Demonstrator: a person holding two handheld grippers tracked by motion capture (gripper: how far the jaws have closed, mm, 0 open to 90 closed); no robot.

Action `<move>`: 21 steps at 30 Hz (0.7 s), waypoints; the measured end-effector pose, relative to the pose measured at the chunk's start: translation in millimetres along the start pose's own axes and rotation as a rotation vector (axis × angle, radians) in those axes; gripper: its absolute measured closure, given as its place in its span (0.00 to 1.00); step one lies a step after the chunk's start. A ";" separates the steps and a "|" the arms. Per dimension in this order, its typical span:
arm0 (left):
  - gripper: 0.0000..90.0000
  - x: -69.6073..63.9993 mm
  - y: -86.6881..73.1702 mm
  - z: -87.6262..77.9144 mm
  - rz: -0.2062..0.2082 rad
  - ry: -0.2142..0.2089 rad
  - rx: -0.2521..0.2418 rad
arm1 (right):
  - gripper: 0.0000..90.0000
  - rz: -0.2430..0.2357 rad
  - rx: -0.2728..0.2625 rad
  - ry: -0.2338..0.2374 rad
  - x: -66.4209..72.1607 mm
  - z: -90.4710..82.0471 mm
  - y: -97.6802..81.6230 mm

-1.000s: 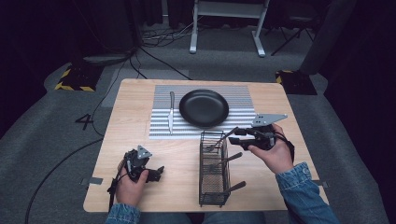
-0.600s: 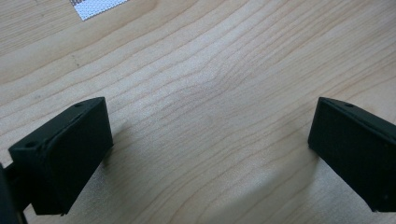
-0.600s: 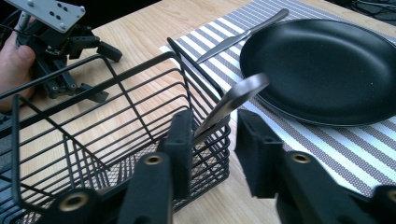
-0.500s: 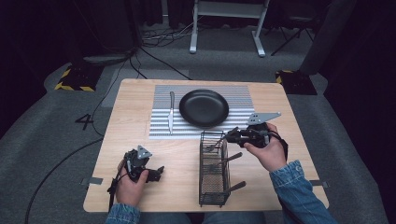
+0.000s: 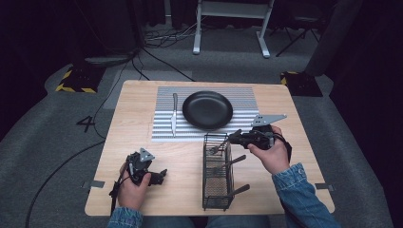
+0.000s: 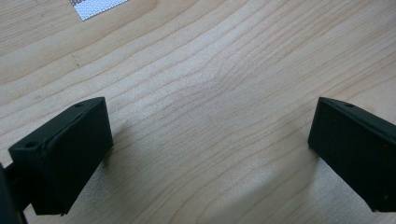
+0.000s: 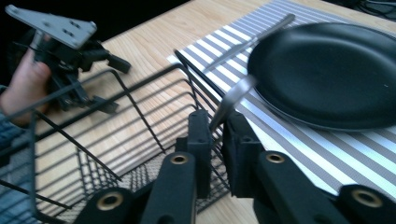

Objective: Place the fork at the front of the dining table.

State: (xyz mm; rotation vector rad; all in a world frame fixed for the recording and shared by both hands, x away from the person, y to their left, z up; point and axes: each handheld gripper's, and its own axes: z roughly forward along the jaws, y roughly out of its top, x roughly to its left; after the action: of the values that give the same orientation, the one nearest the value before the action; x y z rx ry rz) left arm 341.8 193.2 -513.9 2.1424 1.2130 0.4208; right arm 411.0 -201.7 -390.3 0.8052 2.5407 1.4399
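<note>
On the left I see my left tool resting low on the bare tabletop near its front edge, jaws spread wide with only wood grain between them. Further right, a knife lies on the striped mat beside a black plate. My right tool is at the far rim of the wire basket, clenched on a spoon whose handle rises from the jaws.
</note>
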 end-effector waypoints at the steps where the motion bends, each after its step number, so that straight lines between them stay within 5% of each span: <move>1: 0.00 0.0 0.0 0.0 0.000 0.000 0.000 | 0.94 -0.002 -0.003 0.000 0.7 -0.2 0.7; 21: 0.00 0.0 0.0 0.0 0.000 0.000 0.000 | 0.97 -0.066 -0.091 -0.011 15.5 -15.7 29.8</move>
State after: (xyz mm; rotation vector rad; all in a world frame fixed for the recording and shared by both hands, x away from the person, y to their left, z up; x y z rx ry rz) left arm 341.9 193.2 -513.9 2.1427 1.2128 0.4202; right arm 404.0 -193.8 -354.7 0.7069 2.4498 1.5134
